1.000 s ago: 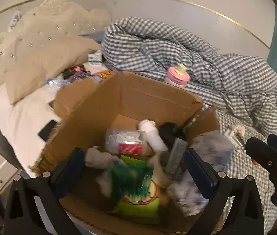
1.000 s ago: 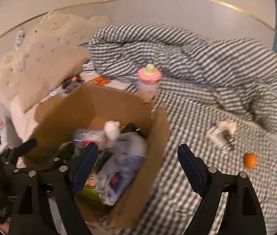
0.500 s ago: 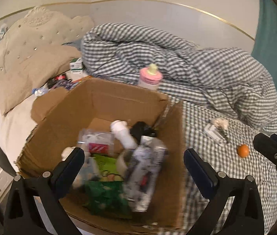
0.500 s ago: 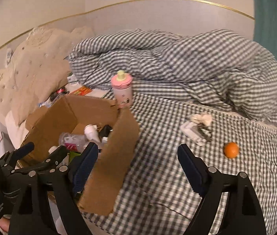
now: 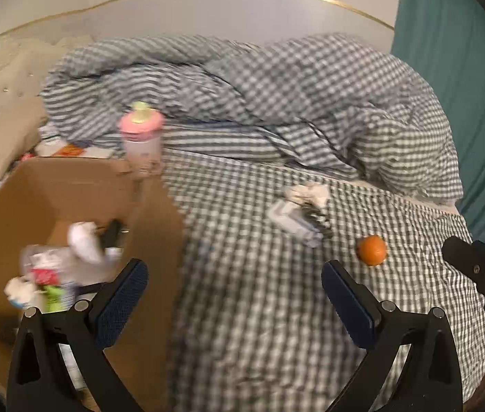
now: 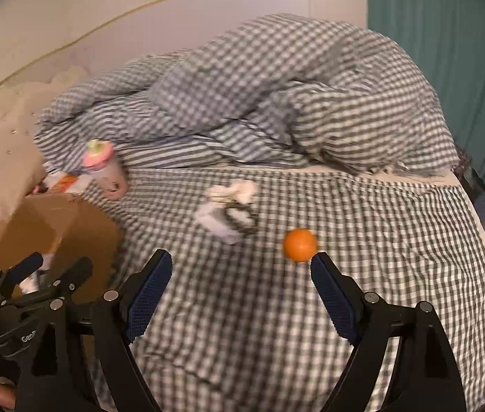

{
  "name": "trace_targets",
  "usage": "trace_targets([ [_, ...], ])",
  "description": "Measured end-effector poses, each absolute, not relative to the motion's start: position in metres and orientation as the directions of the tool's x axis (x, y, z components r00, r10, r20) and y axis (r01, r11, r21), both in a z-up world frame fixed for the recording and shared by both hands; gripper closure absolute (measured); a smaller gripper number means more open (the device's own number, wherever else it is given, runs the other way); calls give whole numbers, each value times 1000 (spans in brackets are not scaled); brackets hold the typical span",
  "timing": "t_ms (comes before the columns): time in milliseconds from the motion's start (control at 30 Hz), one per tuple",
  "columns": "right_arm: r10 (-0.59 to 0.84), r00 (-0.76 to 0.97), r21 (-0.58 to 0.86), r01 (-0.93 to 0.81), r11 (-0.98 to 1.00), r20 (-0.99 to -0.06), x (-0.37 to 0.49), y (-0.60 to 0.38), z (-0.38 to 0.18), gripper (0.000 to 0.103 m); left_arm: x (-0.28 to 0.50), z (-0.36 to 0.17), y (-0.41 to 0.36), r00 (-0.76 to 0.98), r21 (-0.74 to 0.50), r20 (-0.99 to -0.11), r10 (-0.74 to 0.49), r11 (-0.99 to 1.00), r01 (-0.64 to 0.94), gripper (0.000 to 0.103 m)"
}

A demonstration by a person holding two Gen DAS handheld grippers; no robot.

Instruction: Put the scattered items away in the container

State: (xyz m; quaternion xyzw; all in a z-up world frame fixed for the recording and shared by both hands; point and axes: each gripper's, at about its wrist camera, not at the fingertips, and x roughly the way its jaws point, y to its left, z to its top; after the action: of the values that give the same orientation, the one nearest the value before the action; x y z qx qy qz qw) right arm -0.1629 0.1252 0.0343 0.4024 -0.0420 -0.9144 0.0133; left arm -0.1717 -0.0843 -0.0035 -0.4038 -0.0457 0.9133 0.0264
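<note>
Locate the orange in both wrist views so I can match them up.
Left wrist view: the orange lies right of centre on the checked sheet, beyond the right finger's tip.
Right wrist view: the orange sits near centre, just above the right finger's tip.
Shared landmark: the pink-capped bottle standing by the cardboard box.

Around one open cardboard box [image 5: 81, 189] holding several jumbled items too blurred to count, the checked bedsheet [image 6: 362, 240] carries one pink-capped bottle [image 5: 140, 137] just behind it, one orange [image 6: 300, 244], and one crumpled white tissue [image 6: 233, 190] farther off.
</note>
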Motion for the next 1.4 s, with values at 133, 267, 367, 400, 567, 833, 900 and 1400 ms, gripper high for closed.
trace_targets([
  [133, -42, -652, 95, -46, -994, -757, -186, 155, 15, 20, -208, -18, -49, -645, -104, -757, 108, -994, -44, 0],
  [267, -36, -612, 99, -69, -993, -790, -215, 173, -16, 20, -240, -42, -29, -610, -100, -786, 105, -994, -42, 0],
  [367, -43, -579, 112, -83, -990, -814, -234, 181, -39, 20, -267, -67, -22, -566, -115, -817, 112, -993, -30, 0],
  [400, -49, -565, 119, -88, -989, -824, -242, 184, -50, 20, -275, -74, -20, -558, -116, -823, 109, -993, -24, 0],
  [567, -59, -518, 125, -95, -988, -853, -270, 192, -86, 20, -315, -100, -8, -542, -97, -835, 90, -995, -15, 0],
  [833, -66, -470, 121, -89, -989, -880, -301, 193, -122, 20, -378, -135, -2, -546, -65, -837, 37, -997, 33, 0],
  [900, -76, -466, 129, -83, -988, -881, -306, 194, -128, 20, -389, -142, 0, -542, -71, -839, 40, -997, 37, 0],
  [1400, -80, -442, 129, -80, -988, -894, -306, 200, -134, 46, -396, -144, 15, -553, -53, -831, 57, -998, -23, 92],
])
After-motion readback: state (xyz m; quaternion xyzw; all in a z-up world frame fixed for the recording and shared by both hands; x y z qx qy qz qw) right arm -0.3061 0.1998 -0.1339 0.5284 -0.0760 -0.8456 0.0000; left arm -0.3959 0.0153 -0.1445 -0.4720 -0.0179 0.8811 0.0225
